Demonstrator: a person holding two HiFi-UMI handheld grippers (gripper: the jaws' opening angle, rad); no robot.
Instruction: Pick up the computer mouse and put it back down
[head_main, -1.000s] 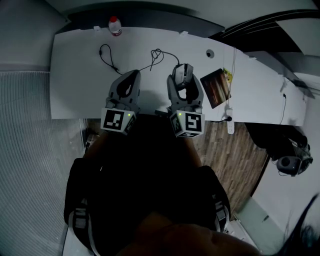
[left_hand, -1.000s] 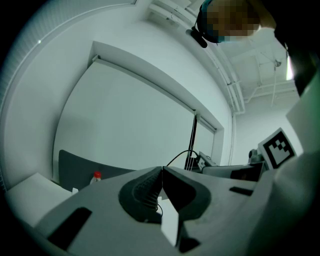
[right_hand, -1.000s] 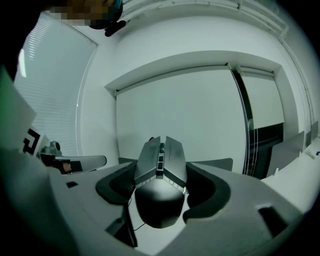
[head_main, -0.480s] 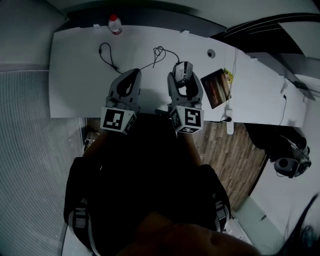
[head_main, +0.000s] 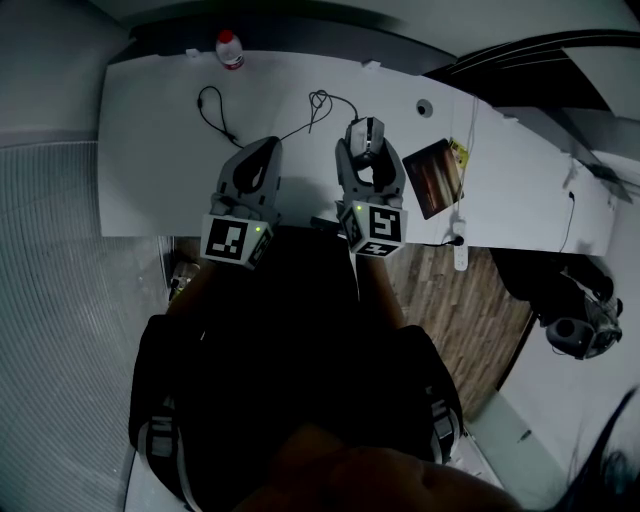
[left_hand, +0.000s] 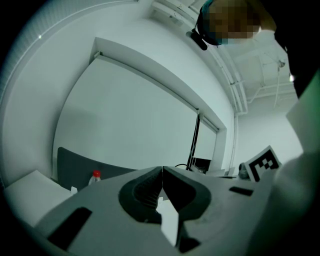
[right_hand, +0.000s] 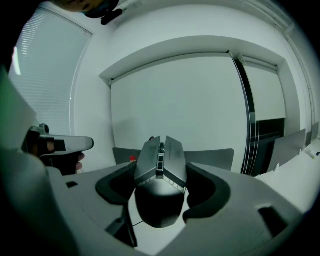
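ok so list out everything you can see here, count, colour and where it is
desk: 1, white, across the top of the head view
computer mouse: 1, silver-grey, between the right gripper's jaws
mouse cable: 1, black, tangled just beyond the mouse
loose cable: 1, black, looped on the desk's left part
bottle: 1, clear with red cap, at the desk's far edge
flat panel: 1, brown, right of the mouse
floor: wood planks, below the desk's right part
left gripper: 1, grey, jaws together, empty
right gripper: 1, grey, shut on the mouse
person: 1, dark clothes, bottom of the head view
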